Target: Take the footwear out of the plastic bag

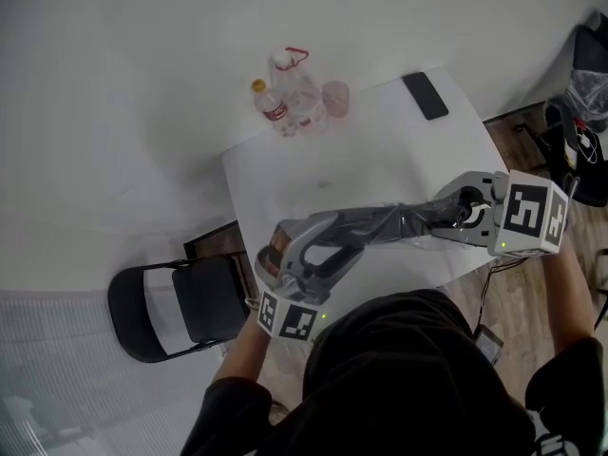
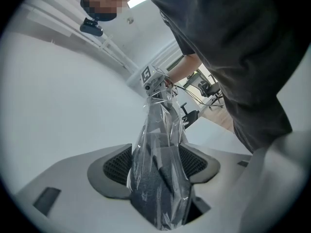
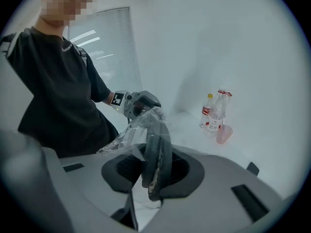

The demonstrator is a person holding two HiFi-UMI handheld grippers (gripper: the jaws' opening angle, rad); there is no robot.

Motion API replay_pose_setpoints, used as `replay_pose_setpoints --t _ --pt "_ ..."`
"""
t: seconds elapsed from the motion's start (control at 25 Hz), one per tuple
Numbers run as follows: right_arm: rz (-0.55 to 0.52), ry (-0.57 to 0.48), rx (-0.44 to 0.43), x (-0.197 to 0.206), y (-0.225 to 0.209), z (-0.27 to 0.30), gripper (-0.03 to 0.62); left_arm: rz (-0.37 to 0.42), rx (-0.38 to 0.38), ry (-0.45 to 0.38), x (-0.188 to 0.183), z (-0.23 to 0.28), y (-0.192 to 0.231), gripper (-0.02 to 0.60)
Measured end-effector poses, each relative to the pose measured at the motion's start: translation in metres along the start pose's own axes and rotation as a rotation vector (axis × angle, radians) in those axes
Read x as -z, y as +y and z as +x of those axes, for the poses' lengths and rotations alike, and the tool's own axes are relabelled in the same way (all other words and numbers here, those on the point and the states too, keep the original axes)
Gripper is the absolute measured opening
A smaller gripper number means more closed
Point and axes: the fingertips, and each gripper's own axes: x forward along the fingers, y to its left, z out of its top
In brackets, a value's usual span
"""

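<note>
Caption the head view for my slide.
Left gripper and right gripper hold a dark shoe in its plastic bag over the table.

Black short-sleeved tee (image 3: 58, 91); left gripper (image 2: 158, 166) and right gripper (image 3: 154, 168) are chunky grey, with black-and-white marker cubes (image 1: 530, 218).

White table (image 1: 380, 150), plastic bottles (image 1: 285, 93) and pink cup (image 1: 335, 98) at far edge, black phone (image 1: 425, 95) near corner
</note>
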Motion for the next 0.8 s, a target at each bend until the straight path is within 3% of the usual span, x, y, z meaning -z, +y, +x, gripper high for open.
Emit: replay_pose_setpoints --t 0.32,0.56,0.64,0.72,0.8 --pt "-0.075 0.011 0.125 -0.002 -0.011 -0.002 0.089 -0.224 0.040 0.122 0.024 0.008 0.007 0.331" --pt "-0.142 0.069 0.248 0.006 -0.027 -0.015 0.084 -0.373 -0.002 0.161 0.043 -0.002 0.033 0.363" --pt "-0.175 0.101 0.273 0.011 -0.029 -0.016 0.081 -0.388 0.005 0.236 0.067 -0.006 0.036 0.390" --pt "-0.219 0.117 0.273 0.012 -0.025 -0.009 0.081 -0.349 0.063 0.328 0.091 -0.007 0.029 0.436" --pt "-0.260 0.120 0.261 0.008 -0.017 -0.001 0.081 -0.314 0.128 0.353 0.092 -0.003 0.021 0.450"
